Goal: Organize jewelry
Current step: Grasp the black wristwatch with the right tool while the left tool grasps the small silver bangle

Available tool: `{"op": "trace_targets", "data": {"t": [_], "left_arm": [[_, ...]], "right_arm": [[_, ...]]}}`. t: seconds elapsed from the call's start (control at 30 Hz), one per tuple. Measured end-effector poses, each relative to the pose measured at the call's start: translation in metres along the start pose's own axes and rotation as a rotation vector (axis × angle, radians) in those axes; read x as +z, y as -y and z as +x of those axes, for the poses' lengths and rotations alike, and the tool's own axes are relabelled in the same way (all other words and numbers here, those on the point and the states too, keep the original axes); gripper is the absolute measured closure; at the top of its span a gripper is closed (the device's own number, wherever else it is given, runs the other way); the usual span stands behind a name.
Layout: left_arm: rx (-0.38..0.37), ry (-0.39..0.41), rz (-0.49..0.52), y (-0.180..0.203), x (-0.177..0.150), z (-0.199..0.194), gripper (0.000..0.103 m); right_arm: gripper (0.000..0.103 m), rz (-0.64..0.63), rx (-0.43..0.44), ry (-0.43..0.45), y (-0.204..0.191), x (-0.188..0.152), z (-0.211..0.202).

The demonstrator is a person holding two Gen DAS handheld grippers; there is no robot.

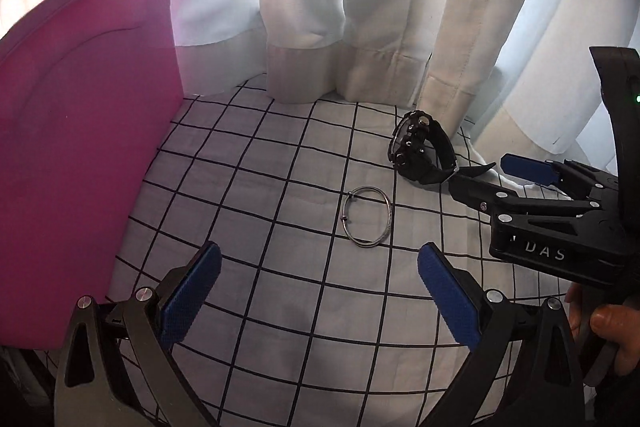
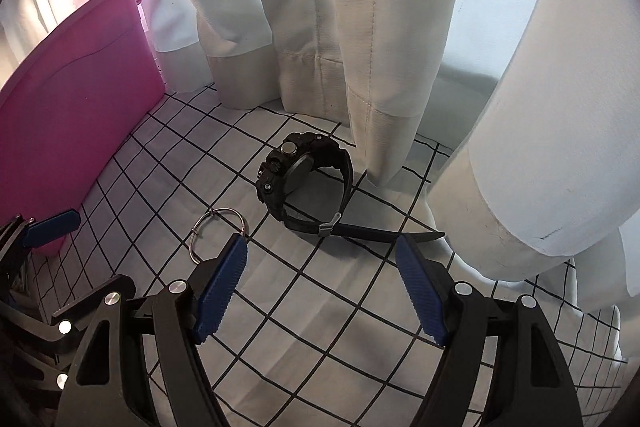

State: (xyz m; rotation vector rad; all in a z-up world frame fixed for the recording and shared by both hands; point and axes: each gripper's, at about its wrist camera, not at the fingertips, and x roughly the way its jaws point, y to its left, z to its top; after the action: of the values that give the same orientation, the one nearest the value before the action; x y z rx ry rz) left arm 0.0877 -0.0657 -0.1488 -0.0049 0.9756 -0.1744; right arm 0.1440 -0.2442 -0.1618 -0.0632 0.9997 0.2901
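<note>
Spread tool point(image 1: 320, 291) above thin silver bangle point(image 1: 366, 218), black watch point(image 1: 422, 153).

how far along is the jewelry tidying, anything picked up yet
Nothing looks done yet: the silver bangle and the black watch both lie loose on the checked cloth, outside the pink bin. Nothing is in hand: the left tongs and right tongs are open and empty above the cloth. Both pieces are left to pick up and put away.

Pink bin point(image 1: 88, 131) walls the left; curtains point(image 1: 360, 27) close the back.
</note>
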Motion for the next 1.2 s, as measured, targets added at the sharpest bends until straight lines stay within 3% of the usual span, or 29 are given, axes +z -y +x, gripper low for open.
{"op": "trace_targets", "data": {"t": [0.27, 0.6, 0.77, 1.2], "left_arm": [[0.017, -0.025, -0.004, 0.0, -0.005, 0.031, 0.006], [0.025, -0.047, -0.003, 0.004, 0.002, 0.058, 0.006], [0.035, -0.047, 0.009, 0.009, 0.006, 0.067, 0.006], [0.035, -0.028, 0.032, 0.031, 0.019, 0.079, 0.006]], "right_arm": [[0.03, -0.058, 0.018, -0.048, -0.011, 0.018, 0.036], [0.03, -0.059, -0.027, -0.087, -0.014, 0.028, 0.065], [0.03, -0.029, -0.001, -0.082, -0.009, 0.027, 0.07], [0.03, 0.059, -0.031, -0.048, 0.03, 0.028, 0.065]]}}
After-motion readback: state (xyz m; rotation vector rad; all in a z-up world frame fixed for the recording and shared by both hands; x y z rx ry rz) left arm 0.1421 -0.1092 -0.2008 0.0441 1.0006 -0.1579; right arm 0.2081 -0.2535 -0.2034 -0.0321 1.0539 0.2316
